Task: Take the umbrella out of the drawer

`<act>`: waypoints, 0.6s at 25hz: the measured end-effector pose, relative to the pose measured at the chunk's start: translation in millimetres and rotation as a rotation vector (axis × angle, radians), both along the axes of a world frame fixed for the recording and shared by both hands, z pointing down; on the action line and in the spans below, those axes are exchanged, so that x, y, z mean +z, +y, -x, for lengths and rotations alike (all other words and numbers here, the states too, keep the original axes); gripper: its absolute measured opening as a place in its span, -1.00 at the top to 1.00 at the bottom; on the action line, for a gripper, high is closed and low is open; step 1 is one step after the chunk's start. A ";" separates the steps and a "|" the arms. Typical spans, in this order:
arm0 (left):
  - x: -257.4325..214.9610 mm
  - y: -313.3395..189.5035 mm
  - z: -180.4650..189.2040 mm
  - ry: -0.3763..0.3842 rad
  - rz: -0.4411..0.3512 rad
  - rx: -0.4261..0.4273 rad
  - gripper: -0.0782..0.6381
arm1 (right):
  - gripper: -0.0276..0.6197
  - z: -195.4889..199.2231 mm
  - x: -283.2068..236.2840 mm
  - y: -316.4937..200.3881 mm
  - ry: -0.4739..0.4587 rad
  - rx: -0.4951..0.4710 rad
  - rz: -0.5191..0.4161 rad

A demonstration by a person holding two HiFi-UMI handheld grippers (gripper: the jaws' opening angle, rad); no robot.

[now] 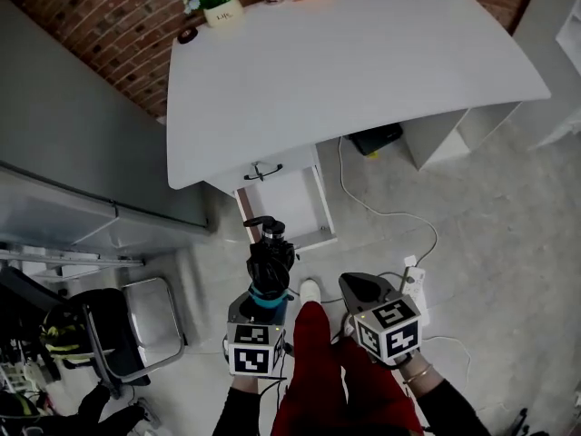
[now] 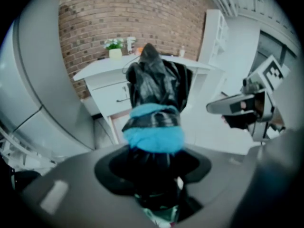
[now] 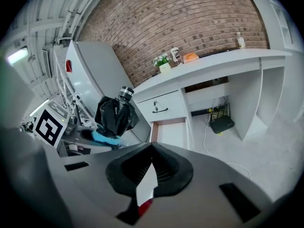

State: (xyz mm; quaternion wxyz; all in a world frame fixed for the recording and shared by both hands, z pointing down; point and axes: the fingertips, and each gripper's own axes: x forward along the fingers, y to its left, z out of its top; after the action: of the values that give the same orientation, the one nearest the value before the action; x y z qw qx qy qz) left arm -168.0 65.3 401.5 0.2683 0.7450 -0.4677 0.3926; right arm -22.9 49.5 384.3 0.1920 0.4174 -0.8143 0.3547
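Umbrella (image 1: 270,263), black, folded and wrapped in a blue band, is hanging clear of the drawer, low in the centre of the head view. The left gripper (image 1: 266,296) is pinching its lower end. The white drawer (image 1: 289,203) is standing open just above it in the frame. The right gripper (image 1: 356,289), at lower right, is keeping its jaws pressed together on nothing. A white surface (image 1: 363,71) is filling the upper frame, with a flower pot (image 1: 222,9) sitting at its upper left.
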 end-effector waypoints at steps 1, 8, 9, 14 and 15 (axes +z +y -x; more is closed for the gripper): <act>-8.3 2.8 -1.6 0.011 -0.012 -0.008 0.16 | 0.92 -0.7 -5.8 1.7 0.001 -0.010 -0.008; -65.7 18.5 -16.8 0.084 -0.080 -0.064 0.16 | 0.92 -6.1 -49.3 17.0 -0.019 -0.055 -0.064; -73.1 18.9 -20.6 0.099 -0.092 -0.073 0.16 | 0.92 -8.5 -54.4 18.1 -0.017 -0.060 -0.074; -107.2 27.3 -37.2 0.161 -0.144 -0.103 0.16 | 0.92 -25.4 -78.9 26.6 0.005 -0.060 -0.124; -114.1 29.8 -40.0 0.173 -0.152 -0.107 0.16 | 0.92 -29.3 -85.3 28.0 0.008 -0.056 -0.137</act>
State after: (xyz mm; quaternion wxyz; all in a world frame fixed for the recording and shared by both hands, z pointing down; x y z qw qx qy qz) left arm -128.1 95.0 287.3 0.2710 0.7682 -0.5104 0.2755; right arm 6.3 77.5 299.0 0.1759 0.4081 -0.8473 0.2908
